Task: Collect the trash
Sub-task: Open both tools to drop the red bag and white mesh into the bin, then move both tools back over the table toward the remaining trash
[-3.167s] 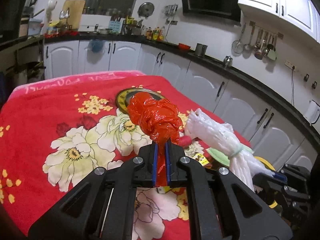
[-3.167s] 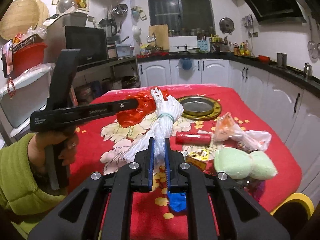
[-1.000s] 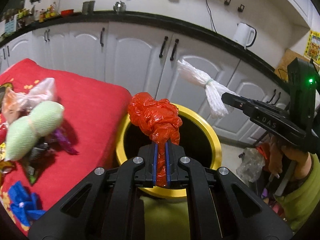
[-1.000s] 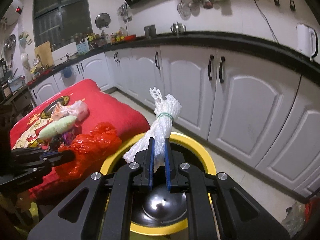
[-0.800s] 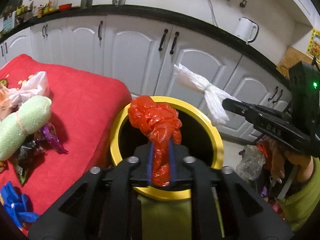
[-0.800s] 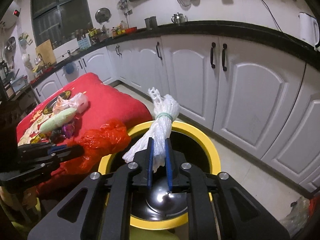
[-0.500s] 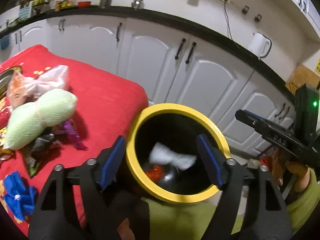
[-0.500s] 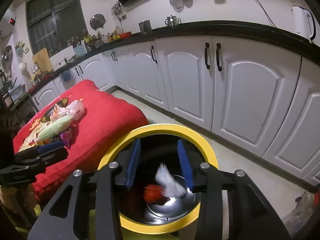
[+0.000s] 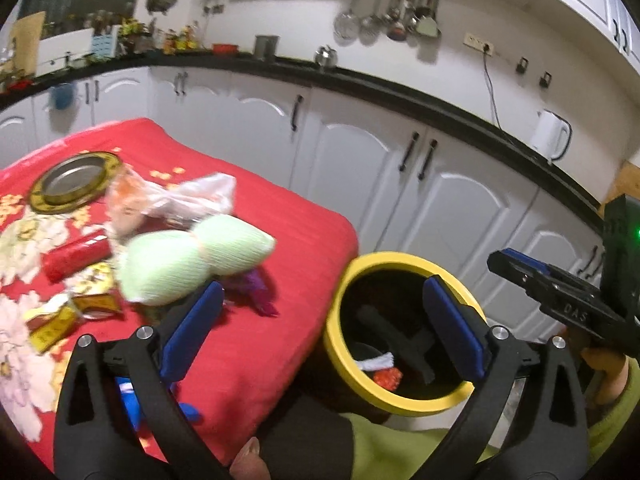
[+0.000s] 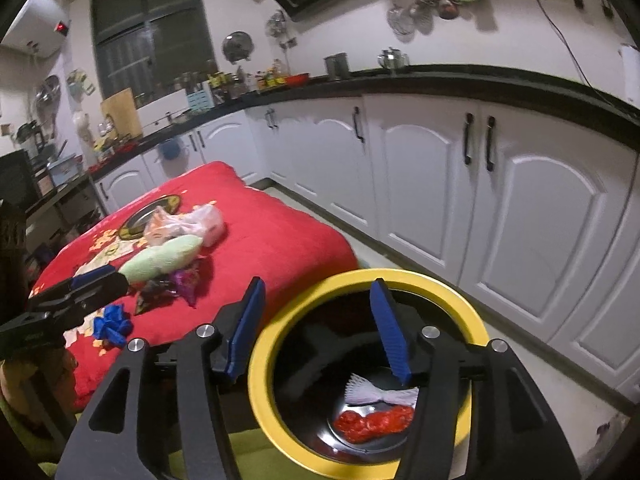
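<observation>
Both bundles now lie in the yellow bin (image 10: 276,332), dropped from my 2 grippers.
Left gripper (image 9: 320,328) and right gripper (image 10: 316,328) have just been opening, empty; I should swing left toward the green bundle (image 9: 188,260) next.

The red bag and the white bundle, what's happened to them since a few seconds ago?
Both were let go and dropped: the red bag and white bundle now lie at the bottom of the yellow-rimmed bin. The left gripper and right gripper have just been opening, nothing between them. The green bundle and other trash stayed on the red cloth.
</observation>
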`<state>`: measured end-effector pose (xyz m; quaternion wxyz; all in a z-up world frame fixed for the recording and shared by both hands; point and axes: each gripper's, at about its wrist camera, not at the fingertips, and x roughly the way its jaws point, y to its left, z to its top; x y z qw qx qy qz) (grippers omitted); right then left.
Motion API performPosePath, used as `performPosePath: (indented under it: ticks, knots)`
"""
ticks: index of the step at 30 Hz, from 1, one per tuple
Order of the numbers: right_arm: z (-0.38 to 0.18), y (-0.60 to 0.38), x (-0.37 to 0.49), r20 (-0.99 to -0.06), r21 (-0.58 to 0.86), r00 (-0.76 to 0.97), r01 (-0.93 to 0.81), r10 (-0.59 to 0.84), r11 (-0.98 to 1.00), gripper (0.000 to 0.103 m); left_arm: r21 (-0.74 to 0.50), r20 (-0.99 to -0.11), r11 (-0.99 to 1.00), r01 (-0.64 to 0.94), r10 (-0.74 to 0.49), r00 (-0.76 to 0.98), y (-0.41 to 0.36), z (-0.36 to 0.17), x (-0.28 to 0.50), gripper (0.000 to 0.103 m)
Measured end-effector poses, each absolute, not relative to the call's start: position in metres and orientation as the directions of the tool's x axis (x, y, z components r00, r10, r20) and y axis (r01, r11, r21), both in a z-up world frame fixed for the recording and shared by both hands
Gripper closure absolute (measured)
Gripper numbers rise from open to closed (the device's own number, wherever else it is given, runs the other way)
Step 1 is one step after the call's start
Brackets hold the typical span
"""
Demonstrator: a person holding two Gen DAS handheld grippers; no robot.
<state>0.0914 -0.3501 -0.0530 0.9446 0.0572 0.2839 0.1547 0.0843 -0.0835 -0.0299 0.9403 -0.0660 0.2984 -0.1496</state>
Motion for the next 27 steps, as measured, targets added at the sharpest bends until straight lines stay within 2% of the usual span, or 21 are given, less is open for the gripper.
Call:
performPosePath:
  ticks: [18, 27]
  knots:
    - [-0.021, -0.261, 0.091, -0.492, 0.127, 0.756, -0.428, 0.431, 0.895, 0.04, -0.202, -0.495, 0.976, 0.082, -0.174, 0.852, 0.002, -0.007, 0.055, 0.011]
    - [-0.016, -0.217, 0.1, -0.506, 0.1, 0.72, -0.498, 0.475, 0.862, 0.037, -0.184, -0.523, 0.982, 0.038, -0.131, 0.842, 0.033, -0.014, 0.049, 0.011]
